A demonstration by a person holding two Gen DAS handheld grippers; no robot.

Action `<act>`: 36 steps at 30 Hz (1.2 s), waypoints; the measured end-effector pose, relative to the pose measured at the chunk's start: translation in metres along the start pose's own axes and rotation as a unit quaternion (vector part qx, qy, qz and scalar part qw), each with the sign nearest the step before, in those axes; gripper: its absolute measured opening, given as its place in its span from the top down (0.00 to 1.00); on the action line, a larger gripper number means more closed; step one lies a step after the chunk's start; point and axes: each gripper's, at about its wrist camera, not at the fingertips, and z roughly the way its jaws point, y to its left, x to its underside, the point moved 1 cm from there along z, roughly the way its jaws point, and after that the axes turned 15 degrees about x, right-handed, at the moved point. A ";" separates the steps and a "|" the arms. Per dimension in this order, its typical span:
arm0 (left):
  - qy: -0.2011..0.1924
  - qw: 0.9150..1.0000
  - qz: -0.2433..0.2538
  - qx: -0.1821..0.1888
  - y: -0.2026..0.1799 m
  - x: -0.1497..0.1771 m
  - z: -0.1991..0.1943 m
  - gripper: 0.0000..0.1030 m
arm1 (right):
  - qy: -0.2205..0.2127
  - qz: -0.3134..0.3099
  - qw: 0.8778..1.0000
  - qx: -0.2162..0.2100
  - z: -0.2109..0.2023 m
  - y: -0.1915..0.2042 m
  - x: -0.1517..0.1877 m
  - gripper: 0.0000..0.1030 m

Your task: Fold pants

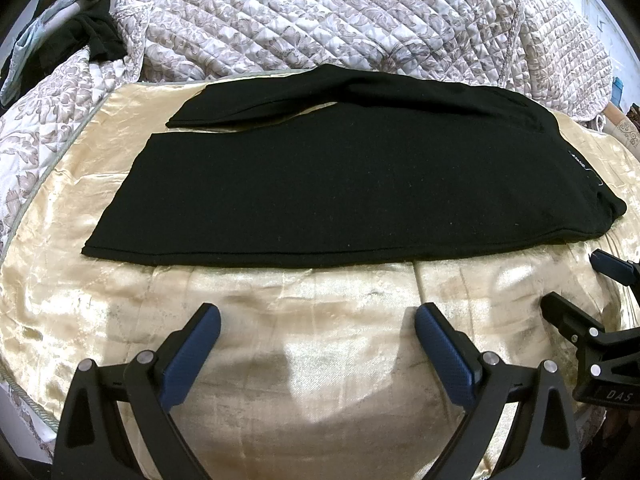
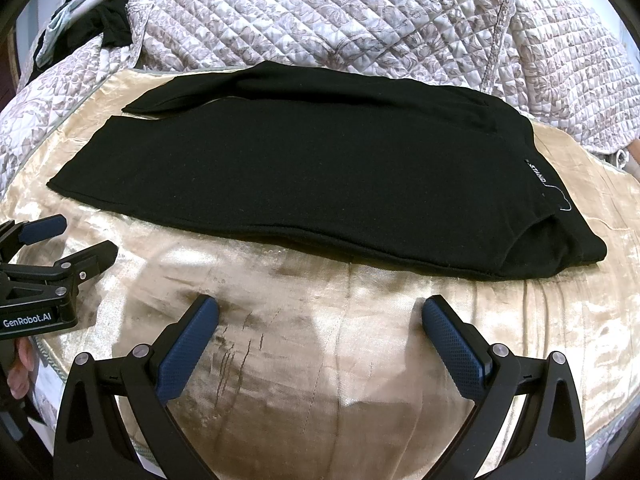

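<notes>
left gripper (image 1: 318, 322) spread wide, empty, hovers near hem side so it can grab there; pants (image 1: 320, 184) flat on gold sheet (image 1: 280, 360), legs nearly stacked, waist at right; right gripper (image 2: 320, 316) spread too, near waist, probably for matching pinch

The left gripper (image 1: 318, 322) hangs low with its blue-padded jaws spread wide and nothing between them. The right gripper (image 2: 320, 314) is level beside it, just as wide and as empty. Part of a hand (image 2: 20, 364) shows behind the left gripper's body.
</notes>
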 end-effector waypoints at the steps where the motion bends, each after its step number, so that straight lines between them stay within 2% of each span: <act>1: 0.000 1.000 0.000 0.000 0.000 0.000 0.000 0.04 | 0.000 0.000 1.000 0.000 0.000 0.000 0.000 0.01; 36: 0.002 1.000 0.001 0.000 0.000 0.000 0.000 0.04 | 0.003 -0.005 1.000 -0.003 0.001 -0.002 0.001 0.01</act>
